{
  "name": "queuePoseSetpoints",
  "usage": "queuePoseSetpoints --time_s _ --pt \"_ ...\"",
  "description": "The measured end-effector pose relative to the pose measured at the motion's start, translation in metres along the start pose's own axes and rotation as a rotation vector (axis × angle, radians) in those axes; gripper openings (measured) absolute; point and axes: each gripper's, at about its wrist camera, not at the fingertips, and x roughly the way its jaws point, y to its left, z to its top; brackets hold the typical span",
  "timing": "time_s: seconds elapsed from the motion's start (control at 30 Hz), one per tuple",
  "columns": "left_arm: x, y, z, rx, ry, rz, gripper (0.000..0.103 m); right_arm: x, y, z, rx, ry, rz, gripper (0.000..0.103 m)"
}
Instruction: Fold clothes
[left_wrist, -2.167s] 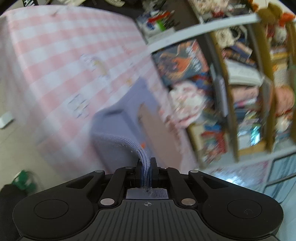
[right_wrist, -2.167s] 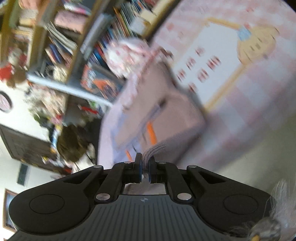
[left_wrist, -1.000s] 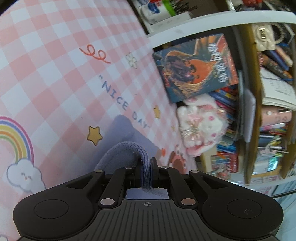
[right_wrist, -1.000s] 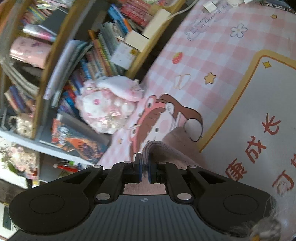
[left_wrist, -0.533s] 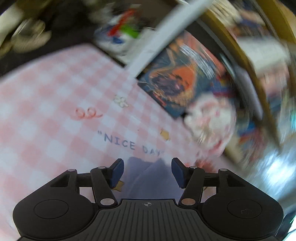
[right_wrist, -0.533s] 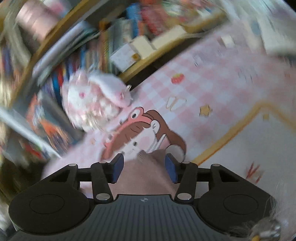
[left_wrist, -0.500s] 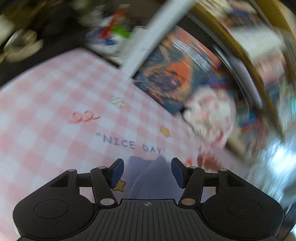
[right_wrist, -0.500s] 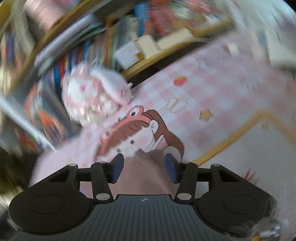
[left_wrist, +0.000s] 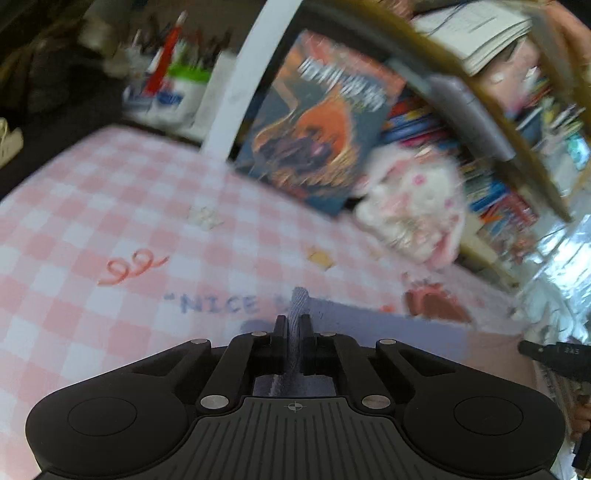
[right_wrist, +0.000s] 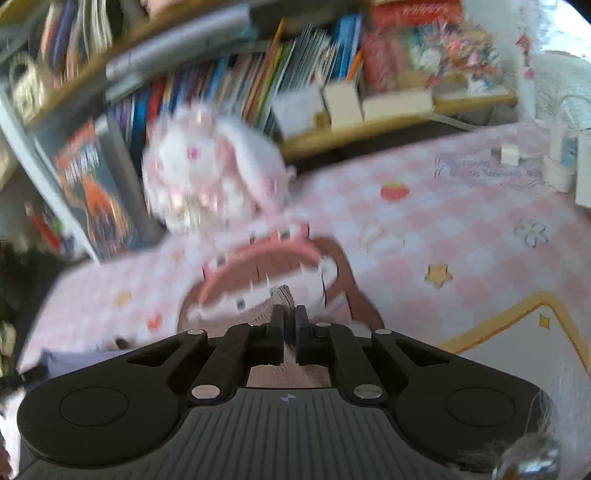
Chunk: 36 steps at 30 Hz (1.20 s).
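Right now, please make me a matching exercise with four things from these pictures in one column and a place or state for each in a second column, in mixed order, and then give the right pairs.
Things
1. left gripper
2. plush toy
3. yellow star
4. large book

Places or states
A. printed on the pink checked cloth
B. shut on a fold of lavender fabric
C. standing upright against the shelf, cover facing out
D. sitting at the far edge of the cloth, in front of the books

Pairs: 1-B, 2-D, 3-A, 4-C
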Motion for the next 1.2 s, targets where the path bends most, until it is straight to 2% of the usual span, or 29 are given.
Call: queuePoseSetpoints --time_s 0.13,0.3,0.37,0.4,0.43,0.63,0.73,0.93,1.2 --pt "-0.001 0.004 -0.001 -0.035 0.006 0.013 0.005 0.036 -0.004 -0.012 -0.035 0.079 -0.064 0.005" --pt "-0.02 0.002 -0.005 -0.054 -0.025 0.007 0.011 0.037 -0.006 -0.015 -0.034 0.064 -0.059 0.006" --pt "-0.027 0.001 -0.007 -0.062 -0.038 0.004 0.014 0.03 -0.004 -0.012 -0.032 0.066 -0.071 0.016" --pt "-0.031 0.0 -0.008 -0.066 -0.044 0.003 0.014 0.025 -0.003 -0.012 -0.031 0.058 -0.078 0.025" --pt "-0.035 0.0 -0.009 -0.07 -0.05 0.002 0.015 0.017 -0.001 -0.012 -0.032 0.043 -0.075 0.03" --pt "-0.058 -0.003 -0.014 -0.094 -0.088 -0.006 0.015 -0.028 0.004 -0.025 -0.073 -0.001 -0.067 0.042" --pt "-0.067 -0.009 -0.023 -0.105 -0.091 -0.004 0.015 -0.045 0.004 -0.037 -0.091 -0.002 -0.072 0.045" --pt "-0.08 -0.037 -0.061 -0.131 -0.061 0.019 0.015 -0.067 0.003 -0.059 -0.147 0.022 -0.034 0.05" --pt "-0.095 -0.089 -0.101 -0.164 -0.073 0.054 0.015 -0.078 0.001 -0.07 -0.267 0.075 0.09 0.05"
